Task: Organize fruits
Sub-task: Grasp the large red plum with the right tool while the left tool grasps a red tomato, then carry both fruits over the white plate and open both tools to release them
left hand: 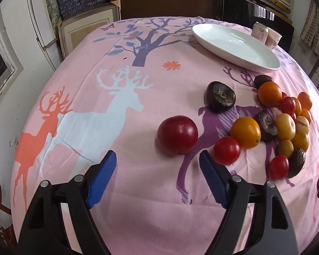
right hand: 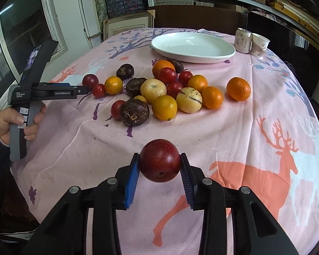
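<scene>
My right gripper is shut on a dark red plum and holds it above the pink tablecloth near the front edge. My left gripper is open and empty, just short of a red plum lying on the cloth. That plum also shows in the right wrist view. A pile of fruits lies mid-table: oranges, red tomatoes, yellow melons, dark brown passion fruits. One orange lies apart to the right. A white oval plate stands empty behind the pile.
A drink can and a paper cup stand at the back right beside the plate. Dark chairs and shelves stand behind the table. The person's hand holds the left gripper handle at the table's left edge.
</scene>
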`<control>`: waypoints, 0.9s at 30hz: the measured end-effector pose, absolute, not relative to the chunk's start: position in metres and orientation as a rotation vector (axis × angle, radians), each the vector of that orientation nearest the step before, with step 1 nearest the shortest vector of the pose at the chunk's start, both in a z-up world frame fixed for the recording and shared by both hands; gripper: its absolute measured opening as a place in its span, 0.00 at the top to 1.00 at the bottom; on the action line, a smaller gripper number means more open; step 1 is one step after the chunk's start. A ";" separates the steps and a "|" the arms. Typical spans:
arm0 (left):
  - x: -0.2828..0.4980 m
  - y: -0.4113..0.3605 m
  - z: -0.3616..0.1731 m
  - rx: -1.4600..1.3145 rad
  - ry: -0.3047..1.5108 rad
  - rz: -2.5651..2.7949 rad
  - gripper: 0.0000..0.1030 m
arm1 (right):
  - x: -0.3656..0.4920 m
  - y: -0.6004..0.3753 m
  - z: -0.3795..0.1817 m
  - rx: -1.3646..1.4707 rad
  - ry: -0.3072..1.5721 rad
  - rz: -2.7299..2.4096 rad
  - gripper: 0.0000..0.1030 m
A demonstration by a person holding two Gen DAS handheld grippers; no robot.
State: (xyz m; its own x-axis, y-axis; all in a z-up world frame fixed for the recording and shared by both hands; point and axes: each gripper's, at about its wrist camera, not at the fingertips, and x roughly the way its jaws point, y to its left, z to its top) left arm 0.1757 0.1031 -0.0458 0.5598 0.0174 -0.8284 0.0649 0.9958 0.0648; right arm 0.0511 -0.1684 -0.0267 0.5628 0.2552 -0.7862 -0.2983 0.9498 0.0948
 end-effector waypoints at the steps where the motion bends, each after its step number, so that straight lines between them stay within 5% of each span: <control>1: 0.180 0.101 -0.047 0.096 0.979 -0.033 0.24 | 0.054 -0.167 -0.025 -0.055 0.915 0.327 0.63; 2: 0.184 0.098 -0.048 0.106 0.983 -0.038 0.25 | 0.056 -0.166 -0.024 -0.060 0.914 0.329 0.63; 6: 0.197 0.093 -0.054 0.073 0.992 -0.106 0.62 | 0.067 -0.162 -0.018 -0.083 0.907 0.340 0.63; 18: 0.237 0.045 0.031 -0.015 0.860 -0.213 0.62 | 0.168 -0.186 0.053 -0.042 0.617 0.267 0.62; 27: 0.353 -0.043 0.003 0.006 0.947 -0.225 0.62 | 0.290 -0.176 -0.005 -0.051 0.829 0.225 0.63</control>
State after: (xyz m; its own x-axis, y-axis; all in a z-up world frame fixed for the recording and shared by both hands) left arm 0.3529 -0.0435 0.0029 0.5624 -0.1883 -0.8051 0.1931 0.9767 -0.0935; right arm 0.2902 -0.1761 -0.0052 0.6534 0.1786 -0.7356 -0.2182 0.9750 0.0428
